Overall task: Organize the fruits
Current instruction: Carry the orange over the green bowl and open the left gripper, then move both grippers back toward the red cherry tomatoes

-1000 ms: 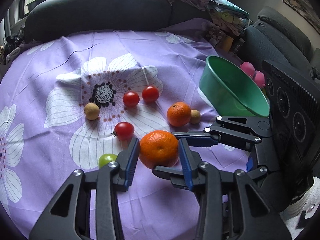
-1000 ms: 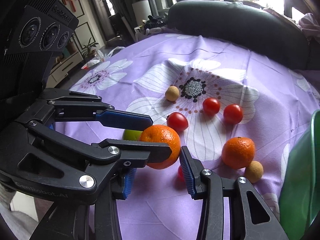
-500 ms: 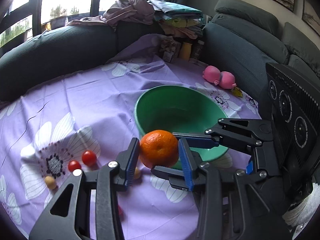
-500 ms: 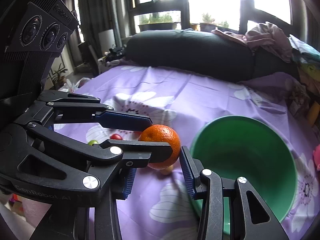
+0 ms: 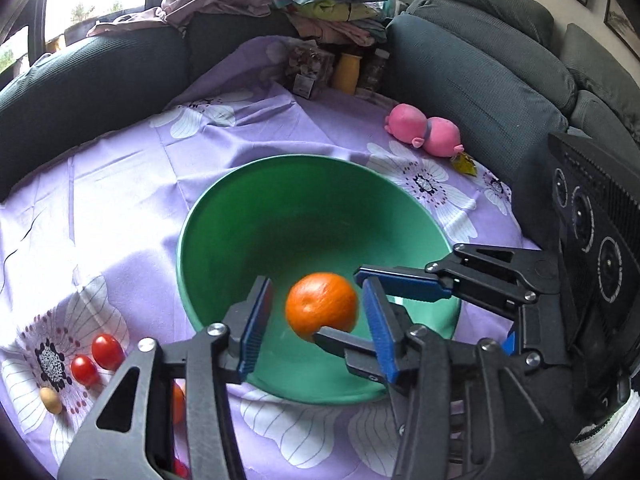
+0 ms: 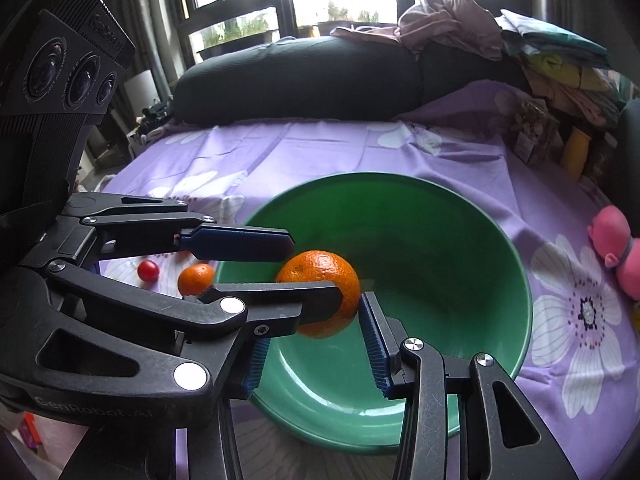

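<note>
An orange (image 5: 322,306), blurred, hangs over the inside of the green bowl (image 5: 280,160) between the blue pads of my left gripper (image 5: 316,300). Its jaws are opening, and a gap shows on each side of the fruit. My right gripper (image 5: 338,304) reaches in from the right, one finger under the orange. In the right wrist view the orange (image 6: 320,272) sits just beyond my right gripper (image 6: 314,332), whose pads stand apart over the bowl (image 6: 400,178) without touching it. The left gripper (image 6: 316,268) crosses in from the left.
Two cherry tomatoes (image 5: 107,352), a small tan fruit (image 5: 51,400) and a second orange (image 6: 196,278) lie on the purple flowered cloth left of the bowl. A pink toy (image 5: 424,136), a yellow bottle (image 5: 347,74) and piled clothes sit by the dark sofa behind.
Both grippers have swung right from the loose fruits to above the green bowl. The left jaws have widened and let go of the orange.
</note>
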`<act>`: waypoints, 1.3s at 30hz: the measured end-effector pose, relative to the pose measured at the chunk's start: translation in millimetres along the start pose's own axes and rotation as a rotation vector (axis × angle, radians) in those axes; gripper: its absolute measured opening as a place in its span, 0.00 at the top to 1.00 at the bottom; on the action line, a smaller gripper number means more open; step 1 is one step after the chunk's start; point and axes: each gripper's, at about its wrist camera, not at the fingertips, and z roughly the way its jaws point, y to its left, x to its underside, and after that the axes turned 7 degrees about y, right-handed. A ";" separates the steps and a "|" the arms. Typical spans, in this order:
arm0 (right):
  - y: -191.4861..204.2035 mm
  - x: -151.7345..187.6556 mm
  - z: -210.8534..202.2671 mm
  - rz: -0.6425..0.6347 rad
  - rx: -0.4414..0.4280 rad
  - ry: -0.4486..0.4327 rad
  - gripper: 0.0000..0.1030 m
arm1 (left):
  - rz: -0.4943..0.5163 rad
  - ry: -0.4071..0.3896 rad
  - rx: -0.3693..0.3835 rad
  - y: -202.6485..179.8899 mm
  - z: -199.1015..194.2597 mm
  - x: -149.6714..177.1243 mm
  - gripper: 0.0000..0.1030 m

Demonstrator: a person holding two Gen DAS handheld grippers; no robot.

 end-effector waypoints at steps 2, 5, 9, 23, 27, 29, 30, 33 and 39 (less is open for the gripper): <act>-0.1 3.8 0.7 0.000 0.010 0.013 0.57 | -0.001 -0.009 -0.031 1.0 -3.0 2.3 0.35; 0.2 5.3 -1.1 -0.004 0.013 0.018 0.57 | -0.008 -0.031 -0.079 2.6 -14.0 6.5 0.22; 2.1 4.6 -10.7 -0.009 0.033 -0.001 0.57 | -0.016 -0.072 -0.158 5.0 -33.7 15.0 0.13; 26.4 5.8 -37.7 -0.042 0.033 -0.038 0.55 | -0.177 -0.109 -0.254 45.8 -88.2 60.0 0.04; 43.0 5.2 -40.0 -0.073 -0.026 -0.043 0.55 | -0.259 -0.114 -0.302 65.9 -107.2 84.6 0.04; 53.5 4.9 -39.3 -0.099 -0.058 -0.042 0.52 | -0.309 -0.108 -0.321 78.5 -114.3 97.7 0.04; 59.0 5.0 -38.4 -0.115 -0.078 -0.040 0.50 | -0.328 -0.106 -0.329 83.4 -117.0 104.3 0.04; 77.5 6.0 -33.3 -0.169 -0.121 -0.026 0.49 | -0.380 -0.091 -0.354 98.4 -124.4 126.0 0.04; 104.1 8.5 -16.3 -0.232 -0.173 0.025 0.49 | -0.446 -0.064 -0.361 117.9 -129.7 165.6 0.04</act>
